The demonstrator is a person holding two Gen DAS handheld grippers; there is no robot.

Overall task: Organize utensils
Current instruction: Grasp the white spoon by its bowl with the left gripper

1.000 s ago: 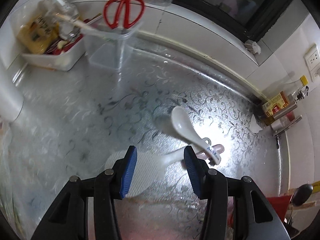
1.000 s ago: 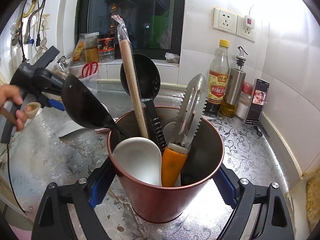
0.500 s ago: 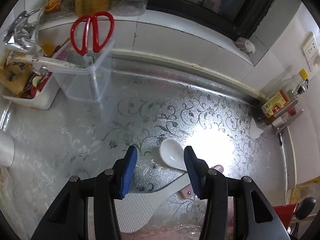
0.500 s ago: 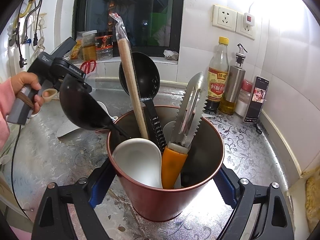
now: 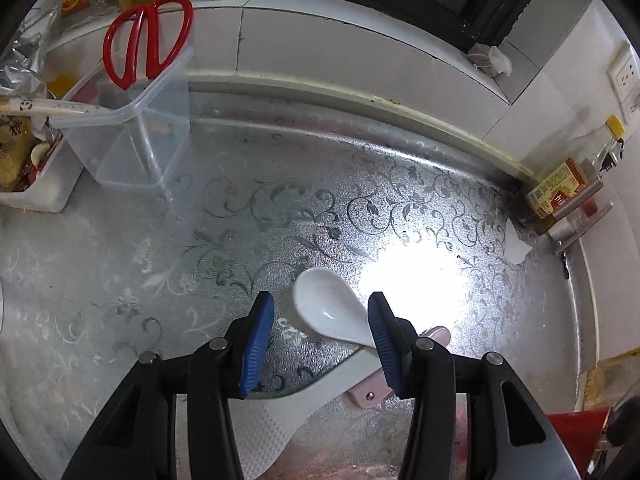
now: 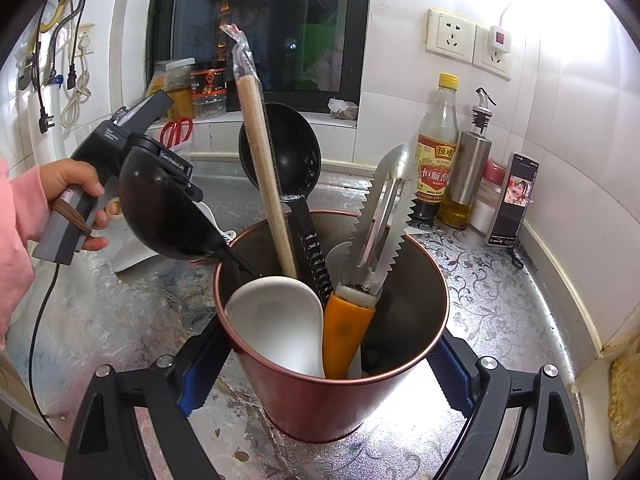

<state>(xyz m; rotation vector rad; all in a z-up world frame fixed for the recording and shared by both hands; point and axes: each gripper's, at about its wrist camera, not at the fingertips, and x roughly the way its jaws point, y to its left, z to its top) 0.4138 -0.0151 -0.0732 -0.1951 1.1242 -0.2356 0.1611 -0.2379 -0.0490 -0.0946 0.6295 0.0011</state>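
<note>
Left wrist view. Left tongs (image 5: 318, 344) apart, pads gripping nothing, angled down at the embossed, floral-patterned silver table (image 5: 280, 216). White ceramic spoon (image 5: 330, 312) flat on the table, its bowl between the blue ribbed pads (image 5: 256, 344), nearer the right one, handle running back under it. Below the spoon, a white textured rice paddle (image 5: 280, 412) and a pink handle (image 5: 372, 392). Far up-left of the tongs, a clear plastic box (image 5: 132, 132) with red scissors (image 5: 146, 40) hooked on its rim.

Right wrist view. Right tongs (image 6: 320, 376) clamped on a copper-red metal cup (image 6: 332, 408). Inside the cup: a white ceramic ladle (image 6: 276, 320), two black ladles (image 6: 280, 148), a wrapped wooden stick (image 6: 260, 152), an orange-handled serrated peeler (image 6: 380, 224). Up-left of the cup, a hand (image 6: 68, 188) on the other tool.
</note>
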